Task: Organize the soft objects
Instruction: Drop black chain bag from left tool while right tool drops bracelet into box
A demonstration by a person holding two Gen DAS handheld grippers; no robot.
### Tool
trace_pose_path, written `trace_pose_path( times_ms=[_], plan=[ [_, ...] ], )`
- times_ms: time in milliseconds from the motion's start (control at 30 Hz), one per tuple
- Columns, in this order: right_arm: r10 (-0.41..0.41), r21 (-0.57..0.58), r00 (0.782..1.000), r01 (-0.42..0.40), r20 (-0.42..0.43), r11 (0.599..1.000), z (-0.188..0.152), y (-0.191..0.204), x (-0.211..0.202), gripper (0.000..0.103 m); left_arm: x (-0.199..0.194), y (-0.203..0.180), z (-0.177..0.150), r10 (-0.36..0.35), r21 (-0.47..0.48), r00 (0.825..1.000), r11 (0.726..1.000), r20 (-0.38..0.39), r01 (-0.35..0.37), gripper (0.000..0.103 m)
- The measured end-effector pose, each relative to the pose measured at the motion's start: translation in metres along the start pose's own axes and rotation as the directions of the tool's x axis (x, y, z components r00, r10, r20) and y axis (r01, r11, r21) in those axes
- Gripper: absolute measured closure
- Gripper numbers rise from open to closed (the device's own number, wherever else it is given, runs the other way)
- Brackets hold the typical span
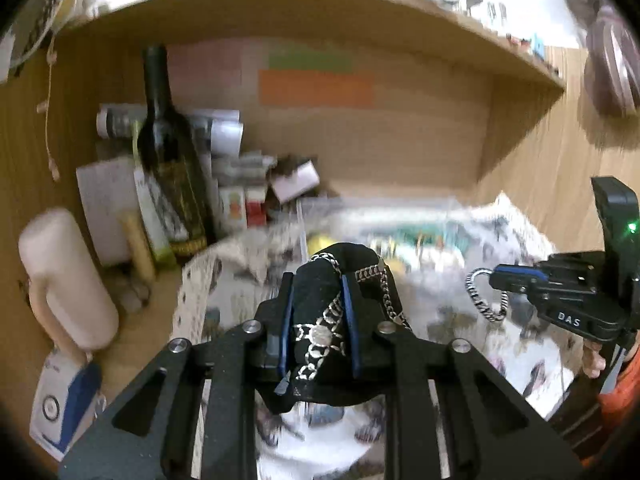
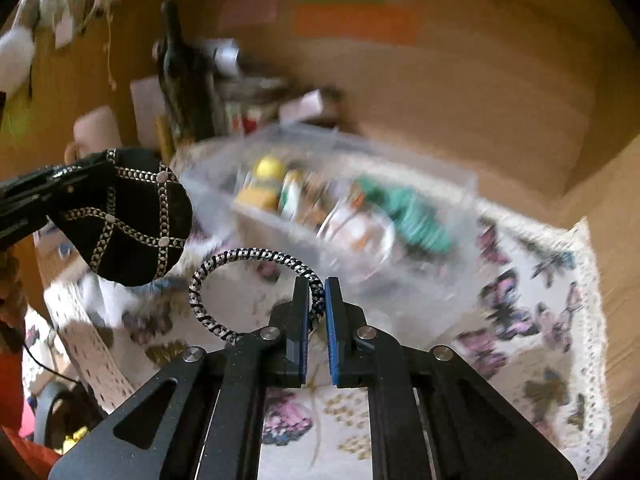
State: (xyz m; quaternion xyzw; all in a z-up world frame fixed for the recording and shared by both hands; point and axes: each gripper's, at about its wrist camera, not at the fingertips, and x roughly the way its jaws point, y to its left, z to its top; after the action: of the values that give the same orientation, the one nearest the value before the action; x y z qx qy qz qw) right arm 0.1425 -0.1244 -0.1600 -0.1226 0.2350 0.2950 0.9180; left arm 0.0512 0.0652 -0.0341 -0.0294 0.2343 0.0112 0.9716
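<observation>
My left gripper (image 1: 318, 288) is shut on a black cap with silver chain trim (image 1: 340, 276) and holds it above the cloth; the cap also shows at the left of the right wrist view (image 2: 132, 216). My right gripper (image 2: 318, 292) is shut on a black-and-white braided hair tie (image 2: 224, 272), whose loop hangs out to the left. That gripper and its tie (image 1: 484, 296) show at the right of the left wrist view. A clear plastic box (image 2: 440, 200) with soft toys, yellow and green, lies blurred ahead of both grippers.
A butterfly-print cloth (image 2: 532, 320) covers the desk. A dark wine bottle (image 1: 168, 168), a cream mug (image 1: 64, 276), boxes and papers (image 1: 256, 184) crowd the back left. A wooden shelf (image 1: 320, 4) overhangs the alcove, with a side wall (image 2: 608, 208) on the right.
</observation>
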Motion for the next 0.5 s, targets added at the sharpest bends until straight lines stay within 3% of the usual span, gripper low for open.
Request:
trace_pose_path(
  times_ms=[300, 500],
  plan=[
    [-0.083, 0.059, 0.982, 0.074, 0.168, 0.996, 0.033, -0.032, -0.045, 0.096, 0.009, -0.010, 0.048, 0.026, -0.016, 0.989, 1.000, 0.148, -0.024, 0.081],
    [-0.136, 0.089, 0.968, 0.120, 0.211, 0.989, 0.055, -0.045, -0.043, 0.096, 0.042, -0.015, 0.063, 0.041, -0.023, 0.990, 0.999, 0.132, -0.038, 0.081]
  ],
)
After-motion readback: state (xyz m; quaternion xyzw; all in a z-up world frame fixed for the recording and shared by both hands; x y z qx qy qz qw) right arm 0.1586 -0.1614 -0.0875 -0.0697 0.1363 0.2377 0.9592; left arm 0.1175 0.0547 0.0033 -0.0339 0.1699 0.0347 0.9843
